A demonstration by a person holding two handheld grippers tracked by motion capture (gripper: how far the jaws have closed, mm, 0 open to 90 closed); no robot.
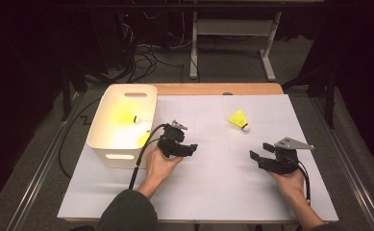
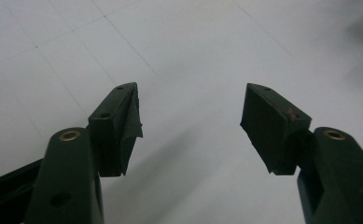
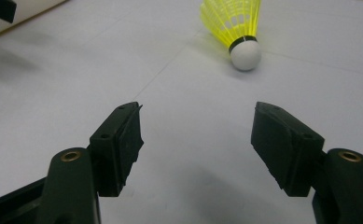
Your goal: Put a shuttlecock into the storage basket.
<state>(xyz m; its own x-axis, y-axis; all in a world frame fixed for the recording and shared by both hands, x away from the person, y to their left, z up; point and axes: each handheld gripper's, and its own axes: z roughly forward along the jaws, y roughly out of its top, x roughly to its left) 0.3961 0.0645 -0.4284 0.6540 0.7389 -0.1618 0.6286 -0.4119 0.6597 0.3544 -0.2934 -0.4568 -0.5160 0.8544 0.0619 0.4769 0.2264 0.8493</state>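
Two shuttlecocks lie half hidden inside our white bin (image 1: 103, 139); a third shuttlecock (image 1: 239, 120) lies on the table (image 1: 213, 192), its feathers cut off in the right gripper view. Our left gripper (image 1: 193, 147) and right gripper (image 1: 260, 150) both gape with nothing between the jaws.

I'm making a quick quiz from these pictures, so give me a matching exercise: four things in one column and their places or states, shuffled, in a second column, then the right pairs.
Things:
1. lone shuttlecock
2. white bin
3. left gripper
4. right gripper

Places or states:
A. holds two yellow shuttlecocks
B. open, beside the white bin
C. lies on the white table sheet, cork tip toward the person
D. open, near the lone shuttlecock, nothing between its jaws

Pairs: 1-C, 2-A, 3-B, 4-D
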